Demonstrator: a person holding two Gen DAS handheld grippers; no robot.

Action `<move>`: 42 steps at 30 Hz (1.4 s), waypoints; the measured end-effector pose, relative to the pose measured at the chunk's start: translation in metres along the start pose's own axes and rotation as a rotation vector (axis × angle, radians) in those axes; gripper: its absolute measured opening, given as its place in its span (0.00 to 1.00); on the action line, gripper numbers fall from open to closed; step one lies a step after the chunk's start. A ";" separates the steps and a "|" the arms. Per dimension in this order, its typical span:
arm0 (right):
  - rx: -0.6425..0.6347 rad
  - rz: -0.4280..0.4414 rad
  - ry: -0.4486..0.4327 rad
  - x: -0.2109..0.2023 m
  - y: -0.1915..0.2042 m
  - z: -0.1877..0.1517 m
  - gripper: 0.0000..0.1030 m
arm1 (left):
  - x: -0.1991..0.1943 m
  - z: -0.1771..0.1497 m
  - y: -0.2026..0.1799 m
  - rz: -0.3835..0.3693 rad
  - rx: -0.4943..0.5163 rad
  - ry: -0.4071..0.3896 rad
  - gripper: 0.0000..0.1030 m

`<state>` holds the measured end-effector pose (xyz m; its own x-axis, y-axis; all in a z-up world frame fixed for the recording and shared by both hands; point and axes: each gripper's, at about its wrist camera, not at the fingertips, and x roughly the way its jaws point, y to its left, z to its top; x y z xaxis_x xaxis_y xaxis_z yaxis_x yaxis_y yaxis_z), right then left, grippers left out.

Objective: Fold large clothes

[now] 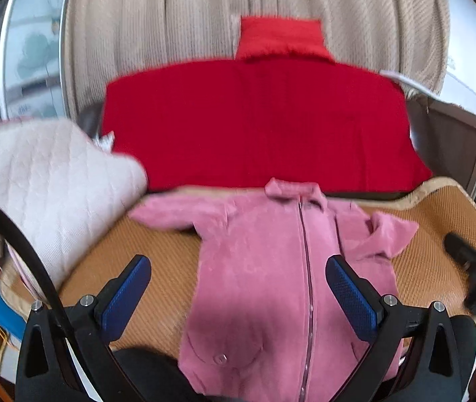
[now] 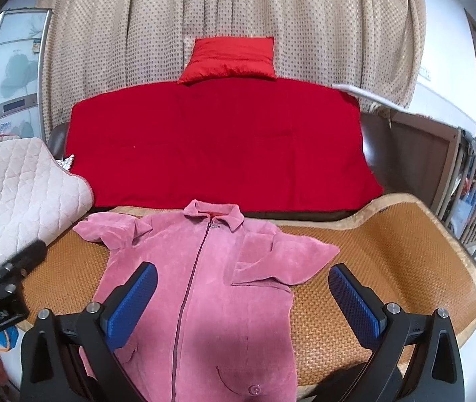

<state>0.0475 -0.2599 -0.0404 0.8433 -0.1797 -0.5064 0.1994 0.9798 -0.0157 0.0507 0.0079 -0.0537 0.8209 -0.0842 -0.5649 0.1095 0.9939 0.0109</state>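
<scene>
The left gripper (image 1: pixel 238 288) stands released, its blue-padded fingers (image 1: pixel 127 296) spread wide with nothing between them. It hangs above the lower half of the pink jacket (image 1: pixel 271 268), which lies directly ahead of it and beneath it, front side up on the woven mat (image 1: pixel 422 268). The jacket's zipper (image 1: pixel 306 268) is closed and runs straight away from the gripper toward the collar (image 1: pixel 293 191) at the far end. This view is slightly blurred.

The right gripper (image 2: pixel 243 301) is likewise released — fingers (image 2: pixel 355 305) apart, empty. The jacket sits ahead of it and a little to its left; the left finger overlaps the jacket body in view, the right finger stands over bare mat just beside the garment's edge. Whether either finger touches cloth cannot be told.

Jacket condition: body flat, both sleeves folded in. The sleeve ahead-right of the right gripper (image 2: pixel 288 258) is doubled across the chest, its cuff pointing outward; the sleeve ahead-left (image 2: pixel 104 231) is bunched near the shoulder. A button (image 2: pixel 255 389) shows near the hem, close under the right gripper.

Surroundings: beyond the collar, a red blanket (image 2: pixel 217 147) is spread flat, with a red cushion (image 2: pixel 231 58) at its far edge against a beige curtain (image 2: pixel 238 3). A quilted white pad (image 2: pixel 20 181) lies ahead-left of both grippers, touching the mat's edge.

Each gripper shows in the other's view at the frame margin.
</scene>
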 end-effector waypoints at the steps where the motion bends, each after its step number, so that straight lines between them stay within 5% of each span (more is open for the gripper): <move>1: 0.010 -0.010 0.009 0.006 -0.005 -0.001 1.00 | 0.004 -0.003 0.000 -0.003 -0.008 0.012 1.00; 10: 0.079 -0.046 0.044 0.026 -0.034 -0.004 1.00 | -0.011 -0.006 -0.010 0.061 -0.063 0.012 1.00; 15: 0.051 -0.052 0.018 0.011 -0.033 -0.001 1.00 | -0.052 -0.011 -0.012 -0.039 -0.088 -0.073 1.00; 19: 0.066 -0.053 -0.007 0.002 -0.045 0.002 1.00 | -0.066 -0.006 -0.012 0.051 -0.090 -0.139 1.00; 23: 0.091 -0.079 -0.012 0.006 -0.063 0.005 1.00 | -0.039 0.014 -0.004 0.019 -0.063 -0.031 1.00; 29: 0.169 -0.110 0.042 0.037 -0.101 0.002 1.00 | -0.006 0.044 -0.005 0.120 -0.016 -0.049 1.00; 35: 0.178 -0.150 0.046 0.059 -0.115 0.011 1.00 | 0.007 0.066 -0.027 -0.027 -0.004 -0.115 1.00; 42: 0.195 -0.166 0.073 0.090 -0.123 0.014 1.00 | 0.062 0.069 -0.048 0.042 0.032 -0.098 1.00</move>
<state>0.1059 -0.3981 -0.0720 0.7543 -0.3226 -0.5717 0.4301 0.9008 0.0592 0.1347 -0.0500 -0.0327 0.8759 -0.0505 -0.4798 0.0901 0.9941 0.0600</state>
